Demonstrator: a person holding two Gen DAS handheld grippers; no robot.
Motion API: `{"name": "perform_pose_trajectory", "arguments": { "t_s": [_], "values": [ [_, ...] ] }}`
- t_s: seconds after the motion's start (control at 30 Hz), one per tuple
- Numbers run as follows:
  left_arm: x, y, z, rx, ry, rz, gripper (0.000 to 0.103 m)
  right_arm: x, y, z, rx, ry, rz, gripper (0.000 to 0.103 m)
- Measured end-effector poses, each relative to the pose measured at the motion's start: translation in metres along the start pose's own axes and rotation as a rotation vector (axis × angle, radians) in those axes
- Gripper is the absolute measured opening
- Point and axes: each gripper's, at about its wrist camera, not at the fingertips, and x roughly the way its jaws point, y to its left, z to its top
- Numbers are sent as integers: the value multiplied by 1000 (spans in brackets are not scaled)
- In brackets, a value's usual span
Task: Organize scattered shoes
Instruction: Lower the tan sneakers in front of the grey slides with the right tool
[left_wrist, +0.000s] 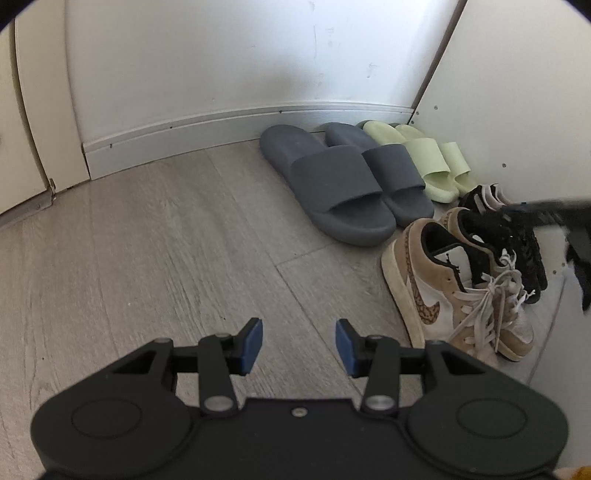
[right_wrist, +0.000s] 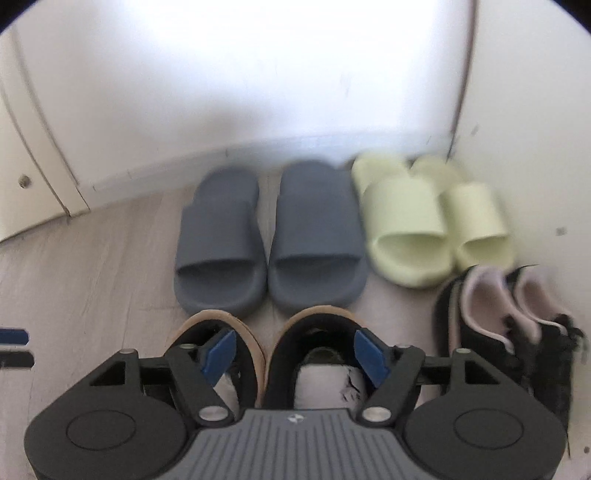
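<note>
A wide stretch of bare wood-look floor (left_wrist: 147, 236) filled the left and centre of the left wrist view, bounded at the top by a white baseboard (left_wrist: 221, 123) and on the right by a white cabinet panel (left_wrist: 517, 92) meeting it in the upper right corner. The shoes sat packed into that corner. The 2 grey slides (left_wrist: 332, 181) lay side by side with heels toward the baseboard; the 2 pale green slides (left_wrist: 424, 155) lay just right of them, against the panel. Nearer the camera stood the 2 tan-and-white sneakers (left_wrist: 461, 288), and the black shoes with pale lining (left_wrist: 517, 240) sat between them and the panel.

The left gripper (left_wrist: 299, 347) hovered over bare floor at bottom centre, its jaws partly apart with nothing between them, the sneakers to its right and apart from it.

In the blurred right wrist view, the right gripper (right_wrist: 293, 354) stood wide over the sneakers' collars (right_wrist: 314, 332), its blue pads (right_wrist: 369, 356) pressing on nothing, the grey slides directly above it in the frame
</note>
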Motion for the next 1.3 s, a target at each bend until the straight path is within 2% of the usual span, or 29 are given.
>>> {"name": "perform_pose_trajectory", "arguments": {
  "t_s": [0.2,0.3,0.53,0.7,0.87,0.93,1.17,1.27,1.3],
  "values": [
    [6,0,-1,-5,18,-15,45,-19,20,-68,-113,38,-72,73],
    [8,0,-2,-8,25,-19,45,-12,16,-82,-59,56,-61,73],
    [4,0,-5,-12,24,-13,45,-6,2,-76,74,47,-24,74],
    [4,1,-5,-23,27,-18,45,-1,4,-75,69,66,-1,76],
    [6,0,-6,-18,36,-26,45,-5,-6,-79,140,62,60,80],
    [8,0,-6,-15,41,-25,45,-1,-9,-79,162,69,61,80],
    [8,1,-7,-26,46,-30,45,14,14,-73,9,109,-12,87],
    [9,2,-7,-30,48,-31,45,16,16,-71,1,113,-18,85],
    [9,2,-7,-31,48,-31,45,16,14,-71,11,111,-19,81]
  ]
}}
